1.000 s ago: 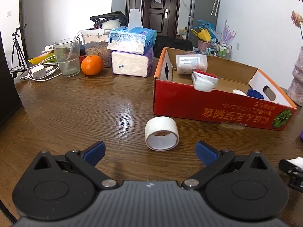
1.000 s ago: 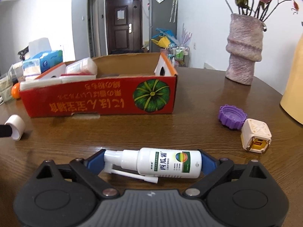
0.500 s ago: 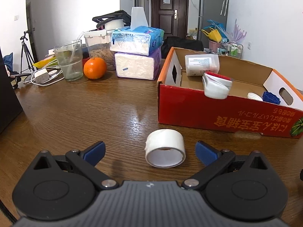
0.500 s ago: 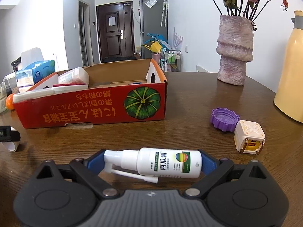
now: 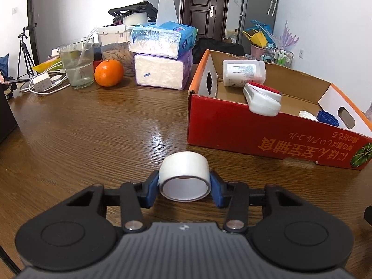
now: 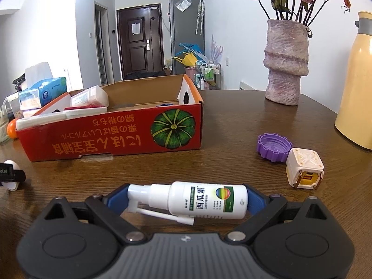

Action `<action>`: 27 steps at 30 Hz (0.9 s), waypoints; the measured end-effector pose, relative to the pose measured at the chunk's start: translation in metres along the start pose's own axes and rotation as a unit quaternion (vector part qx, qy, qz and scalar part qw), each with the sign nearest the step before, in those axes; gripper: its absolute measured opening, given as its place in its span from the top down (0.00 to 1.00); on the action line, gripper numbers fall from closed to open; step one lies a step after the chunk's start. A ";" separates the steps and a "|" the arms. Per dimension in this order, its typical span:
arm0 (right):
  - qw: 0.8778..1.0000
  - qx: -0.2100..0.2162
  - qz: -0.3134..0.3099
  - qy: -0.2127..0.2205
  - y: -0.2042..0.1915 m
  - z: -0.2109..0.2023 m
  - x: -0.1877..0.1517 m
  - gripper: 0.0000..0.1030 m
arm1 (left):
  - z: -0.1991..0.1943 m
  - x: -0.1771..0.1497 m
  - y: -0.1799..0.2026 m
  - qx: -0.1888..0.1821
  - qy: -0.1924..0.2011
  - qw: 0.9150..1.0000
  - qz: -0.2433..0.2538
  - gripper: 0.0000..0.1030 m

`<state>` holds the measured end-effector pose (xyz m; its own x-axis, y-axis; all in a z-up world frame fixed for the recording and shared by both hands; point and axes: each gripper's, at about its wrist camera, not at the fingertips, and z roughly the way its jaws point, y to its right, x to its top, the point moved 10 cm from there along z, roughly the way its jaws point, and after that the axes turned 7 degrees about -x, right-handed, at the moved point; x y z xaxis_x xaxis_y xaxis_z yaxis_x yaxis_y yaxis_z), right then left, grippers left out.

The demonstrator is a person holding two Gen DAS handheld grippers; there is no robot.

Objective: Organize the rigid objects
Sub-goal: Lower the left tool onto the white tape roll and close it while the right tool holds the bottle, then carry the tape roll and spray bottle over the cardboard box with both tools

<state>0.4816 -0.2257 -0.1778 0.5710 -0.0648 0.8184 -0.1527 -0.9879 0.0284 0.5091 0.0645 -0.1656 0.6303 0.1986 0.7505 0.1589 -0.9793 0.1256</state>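
The left gripper has its blue jaws pressed against both sides of a roll of white tape, which lies with its open core facing the camera, low over the wooden bench; whether it is lifted clear of the wood I cannot tell. The right gripper clamps a small white spray bottle end to end, nozzle to the left and base to the right, its thin spray tube folded down beneath it.

Judging from both grasps, the pick-up step is done for both items and the carry to the red cardboard box comes next. That calls for lifting each item over the box's near wall and releasing it on free cardboard floor, clear of the white containers and blue cap already inside.

On the bottle label I read "西瓜霜" beside a rainbow-coloured disc; the smaller print is too fine. The box front carries yellow-orange printed characters, upside down from here, and a green pumpkin picture.

A purple cap and a cream cube-shaped plug adapter lie on the bench to the right, not yet collected.
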 end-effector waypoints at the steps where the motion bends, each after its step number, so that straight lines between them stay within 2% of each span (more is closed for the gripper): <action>1: 1.000 0.000 0.001 -0.001 0.000 0.000 0.000 0.05 | 0.000 0.000 0.000 0.000 0.000 1.000 0.000 0.56; 15: 1.000 0.003 0.001 0.006 -0.001 -0.003 0.000 0.05 | -0.009 0.004 -0.004 -0.003 0.018 1.000 -0.004 0.56; 27: 1.000 0.009 0.000 0.023 -0.001 -0.011 0.004 0.05 | -0.039 0.017 -0.013 -0.001 0.060 0.998 -0.014 0.56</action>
<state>0.4756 -0.2236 -0.1684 0.5325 -0.0593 0.8444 -0.1382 -0.9902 0.0176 0.4881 0.0790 -0.1297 0.5302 0.2205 0.8187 0.1737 -0.9734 0.1496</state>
